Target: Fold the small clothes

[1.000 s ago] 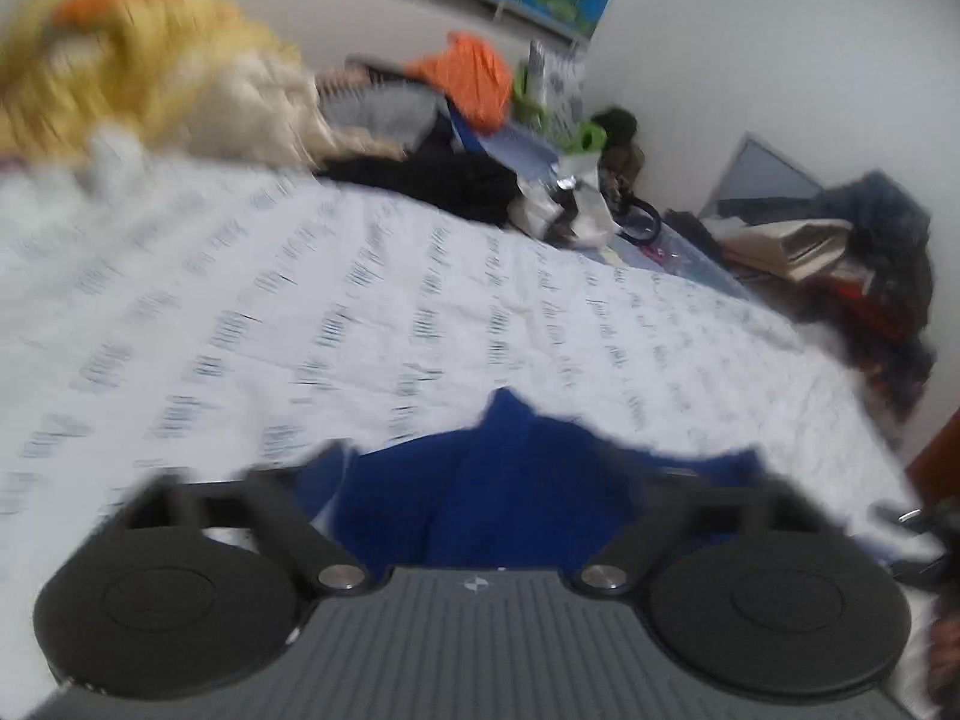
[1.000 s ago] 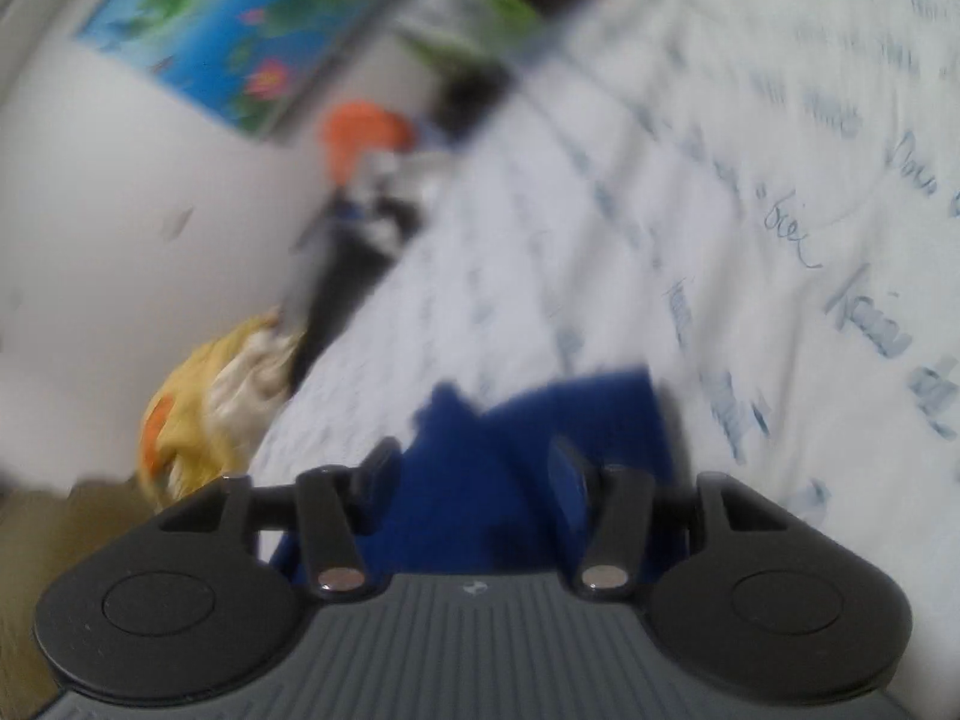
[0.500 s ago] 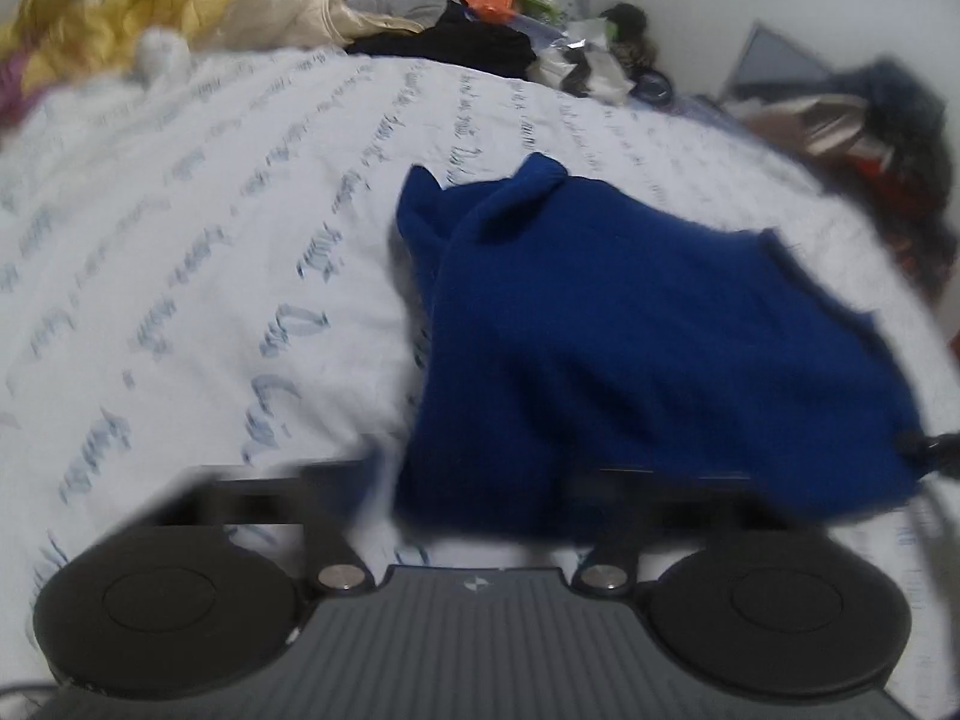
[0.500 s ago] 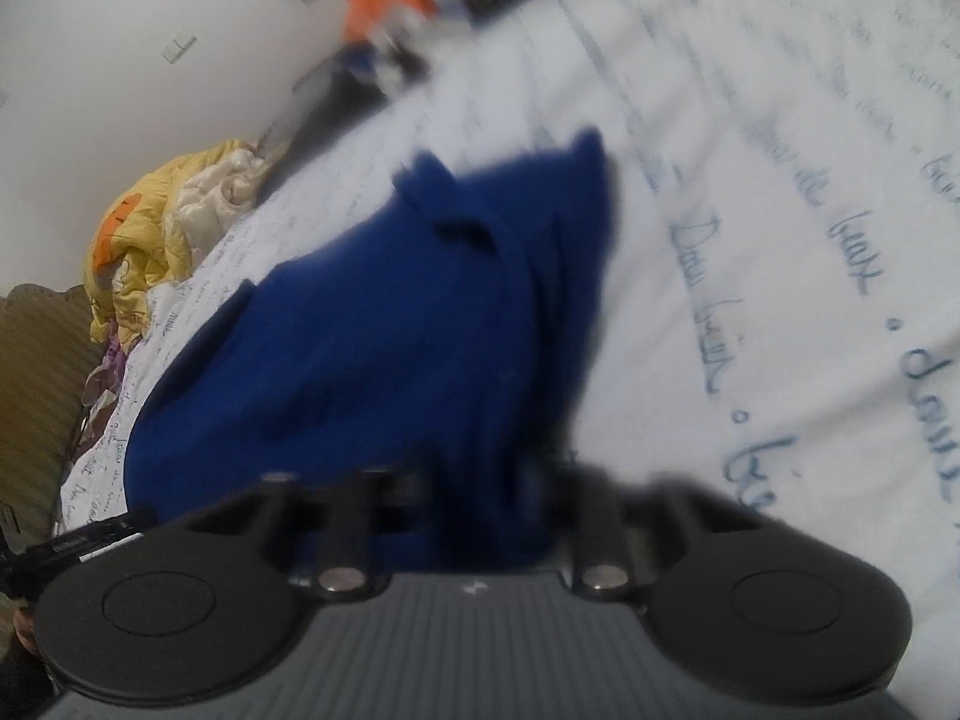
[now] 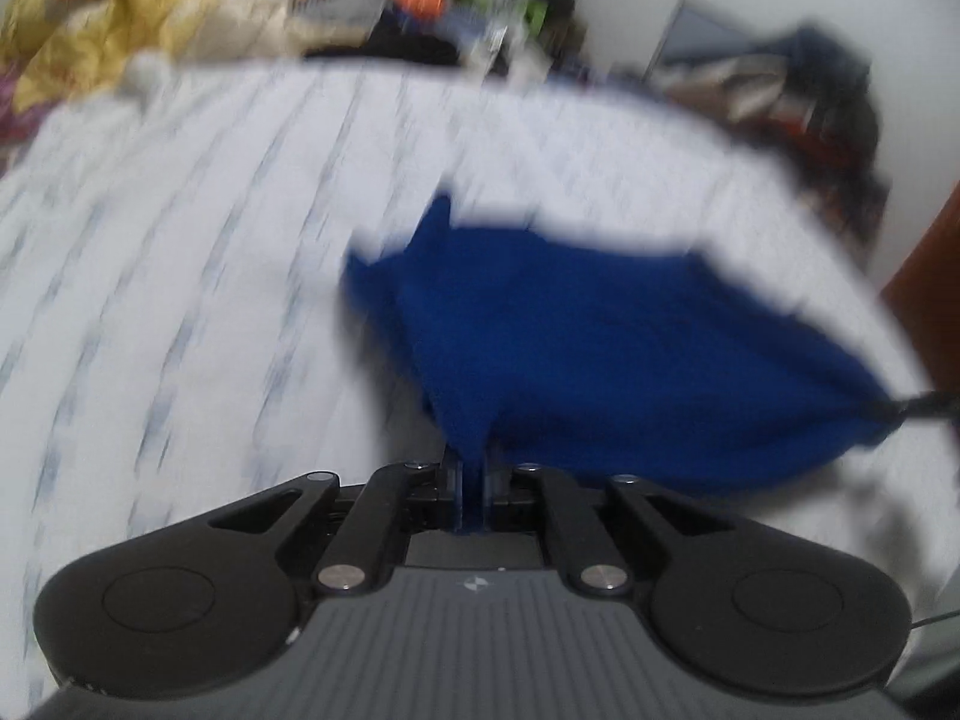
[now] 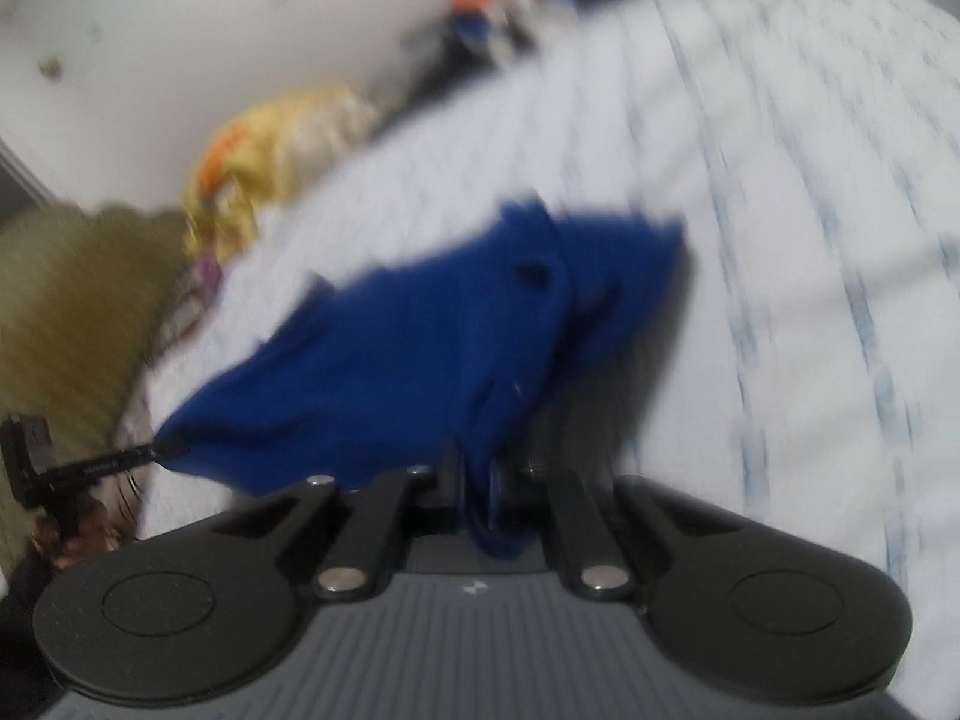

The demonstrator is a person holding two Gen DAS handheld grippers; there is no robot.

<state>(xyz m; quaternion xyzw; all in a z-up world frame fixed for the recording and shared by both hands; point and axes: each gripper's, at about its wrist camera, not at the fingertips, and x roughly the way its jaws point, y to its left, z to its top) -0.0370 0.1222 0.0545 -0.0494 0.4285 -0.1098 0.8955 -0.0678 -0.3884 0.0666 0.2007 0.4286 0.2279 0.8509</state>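
The blue garment (image 5: 630,348) is held at two corners, one in each gripper; in the left wrist view, cloth is pinched between the nearly closed jaws of the left gripper (image 5: 474,480) at the lower centre of the frame; in the right wrist view, a fold of the same cloth is clamped by the right gripper (image 6: 486,492), likewise almost fully closed. Both sets of jaws have just been closing, from open stances a second ago, with the cloth between them; in the earlier frames the garment lay slack on the white printed bedsheet (image 5: 180,300), whereas it is now drawn taut between the two grips and spans the middle of both frames. The far end of each grip is visible at the opposite frame edge: right edge in the left view, lower left in the right view. Both frames are blurred by motion. It is judged that the grasp step is complete and that the garment can be spread or laid flat before the first fold.
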